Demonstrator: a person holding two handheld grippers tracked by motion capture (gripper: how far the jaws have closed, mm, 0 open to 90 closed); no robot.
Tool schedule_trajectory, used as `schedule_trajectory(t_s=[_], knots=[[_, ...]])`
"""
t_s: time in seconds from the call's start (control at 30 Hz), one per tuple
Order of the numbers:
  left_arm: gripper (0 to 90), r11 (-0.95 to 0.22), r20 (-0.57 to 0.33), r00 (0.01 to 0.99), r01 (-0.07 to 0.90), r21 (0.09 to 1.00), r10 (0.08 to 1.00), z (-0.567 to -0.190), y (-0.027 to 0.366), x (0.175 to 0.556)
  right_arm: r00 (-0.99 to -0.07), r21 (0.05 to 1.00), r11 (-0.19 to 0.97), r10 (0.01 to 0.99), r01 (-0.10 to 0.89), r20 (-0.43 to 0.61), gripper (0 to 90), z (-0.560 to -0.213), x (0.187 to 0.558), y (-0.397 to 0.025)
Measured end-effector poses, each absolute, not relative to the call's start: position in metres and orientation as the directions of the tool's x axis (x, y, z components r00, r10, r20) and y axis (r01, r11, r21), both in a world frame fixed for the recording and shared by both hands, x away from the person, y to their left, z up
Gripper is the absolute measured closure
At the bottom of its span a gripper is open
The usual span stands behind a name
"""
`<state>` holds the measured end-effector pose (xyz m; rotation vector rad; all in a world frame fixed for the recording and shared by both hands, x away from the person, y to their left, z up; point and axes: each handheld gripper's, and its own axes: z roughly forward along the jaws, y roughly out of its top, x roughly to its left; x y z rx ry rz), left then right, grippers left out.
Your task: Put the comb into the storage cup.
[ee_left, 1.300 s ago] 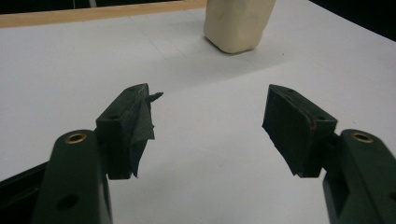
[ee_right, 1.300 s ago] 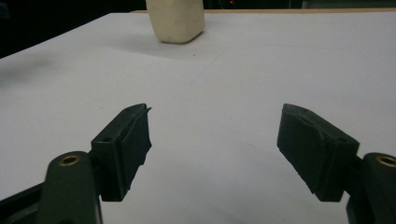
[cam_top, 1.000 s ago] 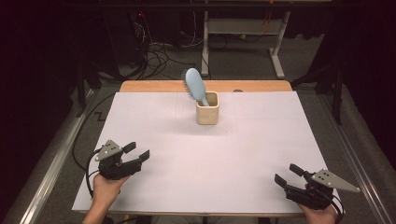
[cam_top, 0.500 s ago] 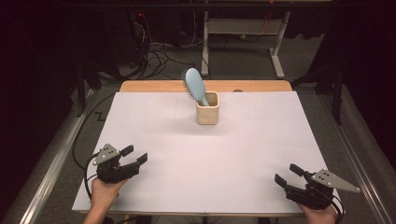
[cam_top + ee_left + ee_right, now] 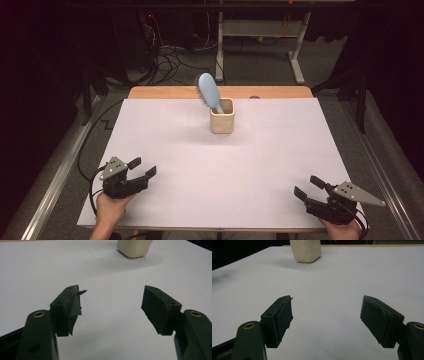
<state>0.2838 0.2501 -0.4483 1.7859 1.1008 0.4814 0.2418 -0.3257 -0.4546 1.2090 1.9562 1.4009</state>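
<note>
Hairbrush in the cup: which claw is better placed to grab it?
Left, marginally. The hairbrush leans toward the left side out of the cup, and the left claw sits somewhat nearer than the right claw. Both are open, empty and far from it.

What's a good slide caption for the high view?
Blue hairbrush standing in a cream cup, both open grippers, left and right, waiting at the table's near edge.
</note>
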Motion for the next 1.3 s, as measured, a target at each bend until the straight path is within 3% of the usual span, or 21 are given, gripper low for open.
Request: schedule_trajectory(t_s=[0.93, 1.3], knots=[[32.4, -0.119, -0.182, 0.499, 0.512, 0.851, 0.848, -0.465, 0.251, 0.279, -0.519, 0.912, 0.102, 0.844, 0.397, 0.131, 26.3, -0.455, 0.242, -0.326], [32.5, -0.136, -0.153, 0.478, 0.518, 0.845, 0.865, -0.468, 0.249, 0.276, -0.523, 0.912, 0.101, 0.842, 0.398, 0.134, 26.3, -0.455, 0.241, -0.326]])
